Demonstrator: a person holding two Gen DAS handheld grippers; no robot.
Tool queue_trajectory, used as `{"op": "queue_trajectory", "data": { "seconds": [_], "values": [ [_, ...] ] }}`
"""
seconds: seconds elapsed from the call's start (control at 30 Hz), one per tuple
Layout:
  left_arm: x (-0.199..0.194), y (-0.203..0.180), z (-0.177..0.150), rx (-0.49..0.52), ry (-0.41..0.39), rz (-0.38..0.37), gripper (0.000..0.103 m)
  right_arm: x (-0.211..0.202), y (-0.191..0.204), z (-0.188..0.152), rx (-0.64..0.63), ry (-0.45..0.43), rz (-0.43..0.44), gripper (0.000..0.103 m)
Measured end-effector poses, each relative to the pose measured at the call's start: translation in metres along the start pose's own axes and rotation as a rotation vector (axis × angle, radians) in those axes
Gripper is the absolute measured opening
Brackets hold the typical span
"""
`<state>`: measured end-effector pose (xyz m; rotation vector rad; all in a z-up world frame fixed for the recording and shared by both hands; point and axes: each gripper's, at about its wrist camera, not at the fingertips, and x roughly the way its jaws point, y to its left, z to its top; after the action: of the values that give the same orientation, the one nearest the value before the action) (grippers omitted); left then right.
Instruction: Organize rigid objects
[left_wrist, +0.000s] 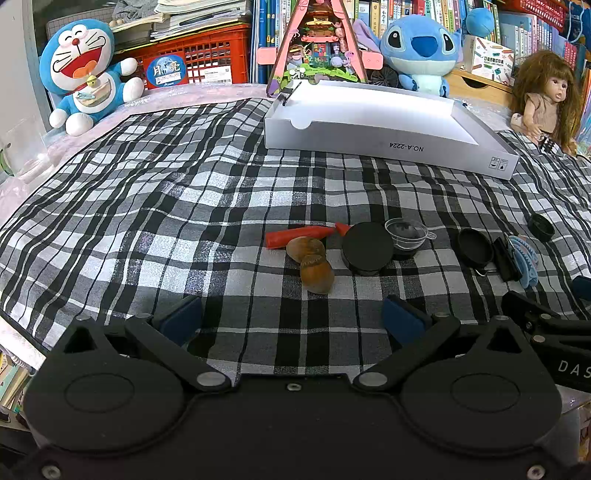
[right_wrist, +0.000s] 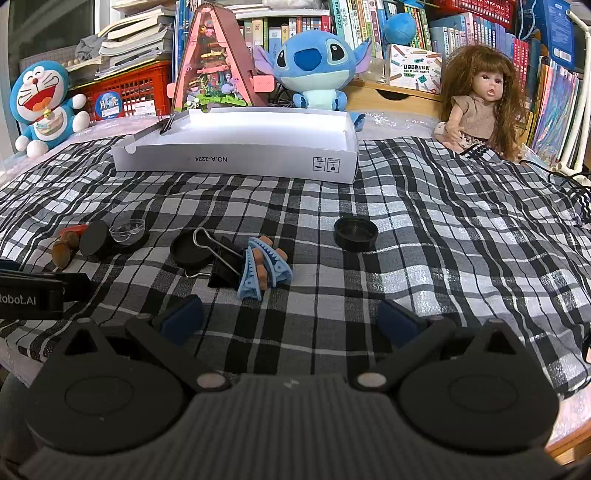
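Note:
Small items lie in a row on the checked cloth. In the left wrist view: a red crayon (left_wrist: 299, 235), two brown acorn-like nuts (left_wrist: 317, 272), a black round case (left_wrist: 367, 248), a clear half-dome (left_wrist: 406, 231), a black lid (left_wrist: 474, 246). My left gripper (left_wrist: 291, 319) is open, just short of the nuts. In the right wrist view: a black binder clip (right_wrist: 221, 264), a blue hair claw (right_wrist: 263, 266), a black cap (right_wrist: 355, 228). My right gripper (right_wrist: 290, 319) is open and holds nothing, just in front of the claw. A white shallow box (right_wrist: 236, 157) lies behind.
Plush toys, a doll (right_wrist: 478, 99), a pink toy house (right_wrist: 218, 62), a red crate and bookshelves line the far side. A second binder clip (right_wrist: 168, 125) is clipped on the box's left rim. The cloth's near edge drops off behind both grippers.

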<state>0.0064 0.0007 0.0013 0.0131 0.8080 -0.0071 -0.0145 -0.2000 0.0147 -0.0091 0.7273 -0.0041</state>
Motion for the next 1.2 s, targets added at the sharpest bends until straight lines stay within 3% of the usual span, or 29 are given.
{"op": "queue_trajectory", "data": {
  "seconds": [1.2],
  "values": [
    [-0.0001, 0.0047, 0.001, 0.022, 0.0, -0.018, 0.103, -0.001, -0.0054, 0.0009, -0.008, -0.003, 0.026, 0.103]
  ]
}}
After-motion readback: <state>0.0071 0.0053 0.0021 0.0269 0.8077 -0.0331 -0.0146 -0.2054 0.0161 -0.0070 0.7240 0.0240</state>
